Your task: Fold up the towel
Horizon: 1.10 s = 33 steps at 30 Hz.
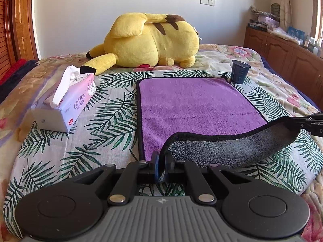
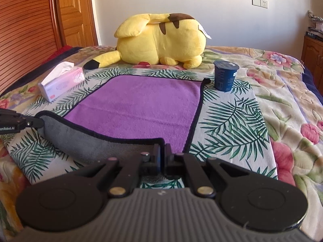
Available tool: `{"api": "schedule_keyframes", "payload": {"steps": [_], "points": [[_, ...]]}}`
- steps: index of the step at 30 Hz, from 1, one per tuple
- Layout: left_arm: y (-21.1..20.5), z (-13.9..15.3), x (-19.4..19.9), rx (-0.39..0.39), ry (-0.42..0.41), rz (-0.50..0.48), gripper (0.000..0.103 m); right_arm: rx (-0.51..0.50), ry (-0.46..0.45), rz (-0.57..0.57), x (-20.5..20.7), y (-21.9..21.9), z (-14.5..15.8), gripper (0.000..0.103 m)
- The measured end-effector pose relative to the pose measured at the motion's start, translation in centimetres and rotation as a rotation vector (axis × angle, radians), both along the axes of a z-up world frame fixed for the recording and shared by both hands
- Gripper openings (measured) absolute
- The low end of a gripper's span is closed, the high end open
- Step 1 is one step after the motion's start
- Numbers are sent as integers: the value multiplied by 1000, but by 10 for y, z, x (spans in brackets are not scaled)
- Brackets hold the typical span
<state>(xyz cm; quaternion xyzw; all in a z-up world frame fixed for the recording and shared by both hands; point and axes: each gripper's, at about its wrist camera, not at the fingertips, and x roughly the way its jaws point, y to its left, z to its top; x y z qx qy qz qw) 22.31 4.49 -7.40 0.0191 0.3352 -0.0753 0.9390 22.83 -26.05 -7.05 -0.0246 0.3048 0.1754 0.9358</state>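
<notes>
A purple towel [image 1: 191, 104] with a grey underside and black trim lies on a palm-leaf cloth on the bed; it also shows in the right wrist view [image 2: 141, 104]. Its near edge is lifted, so the grey side [image 1: 232, 145] faces me. My left gripper [image 1: 161, 159] is shut on the towel's near left corner. My right gripper [image 2: 162, 151] is shut on the near right corner. Each gripper shows at the edge of the other's view, the right one [image 1: 302, 123] and the left one [image 2: 20, 122], holding the raised hem between them.
A yellow plush toy [image 1: 153, 42] lies behind the towel. A pink tissue box [image 1: 66, 102] sits to the left. A dark blue cup [image 1: 240, 71] stands at the towel's far right corner, also in the right wrist view [image 2: 225, 75]. A wooden cabinet [image 1: 282, 50] stands right.
</notes>
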Motion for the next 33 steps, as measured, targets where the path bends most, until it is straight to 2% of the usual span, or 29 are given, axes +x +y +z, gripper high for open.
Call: {"api": "schedule_keyframes", "payload": {"steps": [20, 33], "points": [[1, 13, 13, -13, -37, -17, 0, -11, -35, 24, 9, 2, 6, 4], [0, 27, 18, -29, -62, -18, 0, -3, -81, 20, 13, -1, 20, 4]]}}
